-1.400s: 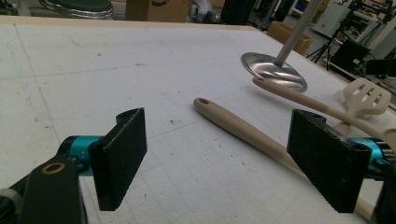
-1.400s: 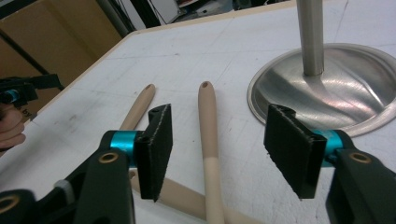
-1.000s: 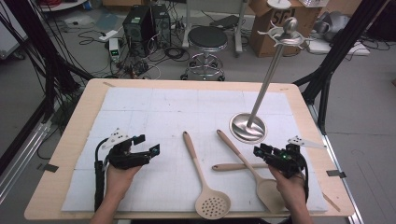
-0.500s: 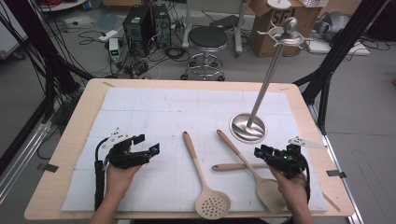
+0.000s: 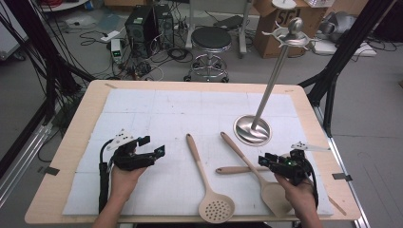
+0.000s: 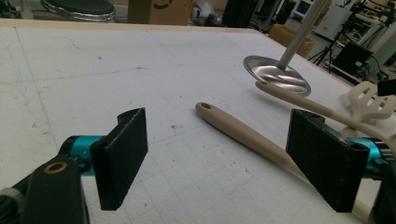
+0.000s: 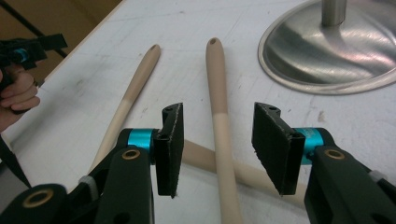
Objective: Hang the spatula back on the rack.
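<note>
The right tool (image 7: pixel 217 149) has its jaws half open, one on each side of a spatula handle (image 7: pixel 219 121), and the pads do not press it yet. That handle lies across a second handle (image 7: pixel 252 175) just under the jaws. To do this well, I think the jaws should close on the top handle alone, near its middle, then lift straight up so the one below stays put (it could roll). The left tool (image 5: pixel 151 148) rests with its jaws wide open and holds nothing; a spoon (image 5: pixel 204 178) lies just past it. Beyond the right tool stands a steel rack (image 5: pixel 253 129). The worktop (image 5: pixel 71 142) has a white pad. Behind it are a stool (image 5: pixel 210 39), boxes and cables.
</note>
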`<state>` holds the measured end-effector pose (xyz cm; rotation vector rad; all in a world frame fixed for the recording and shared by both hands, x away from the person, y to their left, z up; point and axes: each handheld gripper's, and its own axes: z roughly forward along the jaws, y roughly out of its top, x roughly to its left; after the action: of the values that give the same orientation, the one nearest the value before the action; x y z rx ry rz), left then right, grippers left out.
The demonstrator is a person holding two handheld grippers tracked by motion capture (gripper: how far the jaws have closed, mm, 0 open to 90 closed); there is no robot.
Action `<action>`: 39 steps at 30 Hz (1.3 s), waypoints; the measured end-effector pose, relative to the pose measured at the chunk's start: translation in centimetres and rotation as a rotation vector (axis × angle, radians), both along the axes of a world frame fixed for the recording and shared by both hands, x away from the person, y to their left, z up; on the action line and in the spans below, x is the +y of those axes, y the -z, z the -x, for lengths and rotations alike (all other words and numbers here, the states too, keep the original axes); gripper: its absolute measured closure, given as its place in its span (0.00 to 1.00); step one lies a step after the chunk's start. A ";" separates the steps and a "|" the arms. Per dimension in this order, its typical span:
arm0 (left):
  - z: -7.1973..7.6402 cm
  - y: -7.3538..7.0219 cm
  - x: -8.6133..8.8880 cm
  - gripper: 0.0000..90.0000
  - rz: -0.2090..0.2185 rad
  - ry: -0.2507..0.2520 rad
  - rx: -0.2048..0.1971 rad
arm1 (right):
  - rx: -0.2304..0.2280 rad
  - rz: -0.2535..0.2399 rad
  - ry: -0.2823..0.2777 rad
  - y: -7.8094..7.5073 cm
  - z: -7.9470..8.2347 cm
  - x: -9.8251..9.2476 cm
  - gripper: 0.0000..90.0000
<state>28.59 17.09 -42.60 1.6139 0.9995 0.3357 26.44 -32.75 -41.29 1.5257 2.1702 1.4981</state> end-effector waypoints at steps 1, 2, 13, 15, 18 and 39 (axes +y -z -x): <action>0.0 0.0 0.0 0.24 0.000 0.002 -0.002 | 0.016 0.002 -0.004 0.0 0.0 0.1 0.60; 0.0 0.0 0.0 0.24 0.000 0.002 -0.002 | 0.021 0.005 -0.005 0.1 -0.1 0.2 0.60; 0.3 0.0 0.2 0.24 -0.001 0.004 0.004 | 0.100 0.064 -0.041 0.7 -0.8 1.1 0.62; 0.3 0.0 0.2 0.24 -0.002 0.004 0.005 | 0.111 0.077 -0.050 0.9 -0.9 1.3 0.62; 0.3 0.0 0.2 0.24 -0.003 0.005 0.005 | 0.129 0.101 -0.059 1.0 -1.0 1.5 0.63; 0.3 0.1 0.2 0.24 -0.008 0.001 0.007 | 0.197 0.181 -0.084 1.4 -1.2 2.5 0.65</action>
<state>28.29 17.31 -42.73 1.6237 1.0038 0.3332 27.67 -30.29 -42.65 1.5985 2.4309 1.1766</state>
